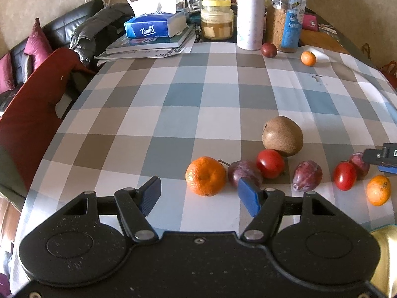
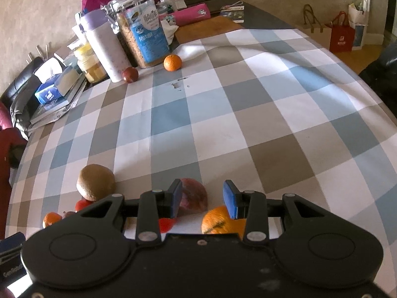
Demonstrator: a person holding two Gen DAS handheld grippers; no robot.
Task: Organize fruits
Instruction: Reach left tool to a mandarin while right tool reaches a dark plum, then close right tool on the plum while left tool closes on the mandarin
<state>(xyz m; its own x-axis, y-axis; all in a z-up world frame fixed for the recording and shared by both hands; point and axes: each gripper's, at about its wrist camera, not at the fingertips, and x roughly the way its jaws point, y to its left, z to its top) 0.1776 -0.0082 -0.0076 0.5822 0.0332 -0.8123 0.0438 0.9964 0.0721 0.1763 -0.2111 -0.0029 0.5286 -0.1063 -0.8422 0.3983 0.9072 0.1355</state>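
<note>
We hold our left gripper [image 1: 199,195] with fingers spread wide and empty, above the checked counter [image 1: 173,114] beside a mandarin [image 1: 205,176]. Our right gripper [image 2: 202,198] is half open, empty, over a plum [image 2: 194,197] and another mandarin [image 2: 218,221]. The kiwi [image 1: 282,135] sits just behind the row of fruit.

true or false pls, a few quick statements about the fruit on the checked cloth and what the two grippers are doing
1. The left gripper is clamped on a tangerine. False: its jaws stand open and empty, with the nearest tangerine just beyond them.
2. The kiwi lies behind the front row of fruit. True.
3. A dark red fruit and a small tangerine sit far off, near the cereal jar. True.
4. The right gripper holds a tomato. False: its jaws are open and grip nothing.
5. The tissue pack lies on the checked cloth. False: it rests on books.
</note>
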